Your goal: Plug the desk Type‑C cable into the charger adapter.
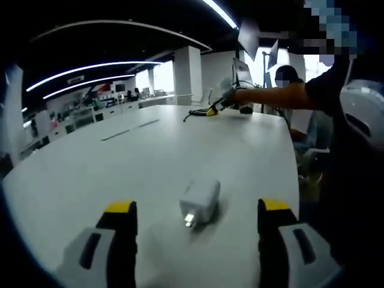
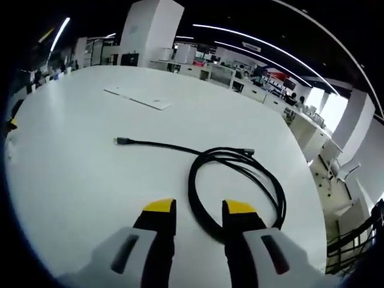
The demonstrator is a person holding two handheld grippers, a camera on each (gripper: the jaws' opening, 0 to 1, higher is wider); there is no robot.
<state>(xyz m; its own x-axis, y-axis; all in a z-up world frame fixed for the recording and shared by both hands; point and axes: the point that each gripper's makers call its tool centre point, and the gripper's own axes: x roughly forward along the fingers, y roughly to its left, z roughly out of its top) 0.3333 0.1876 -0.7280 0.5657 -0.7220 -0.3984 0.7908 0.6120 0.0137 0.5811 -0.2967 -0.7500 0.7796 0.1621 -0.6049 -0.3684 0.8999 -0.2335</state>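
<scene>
While the coiled black Type-C cable (image 2: 237,180) lies loose on the white table (image 2: 72,156), nothing is plugged. The small white charger adapter (image 1: 201,201) rests well apart, between the wide-open left gripper (image 1: 195,216). The right gripper (image 2: 198,216), narrowly apart, apparently straddles the coil ungripped; both pickups and mating remain.

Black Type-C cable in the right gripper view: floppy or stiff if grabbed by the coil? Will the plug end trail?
Probably floppy: the black Type-C cable lies in loose loops on the white table, so the coil may sag or unwind. Its straight plug end would likely drag behind. It looks thin and light; the right gripper sits open at the coil's edge.
</scene>
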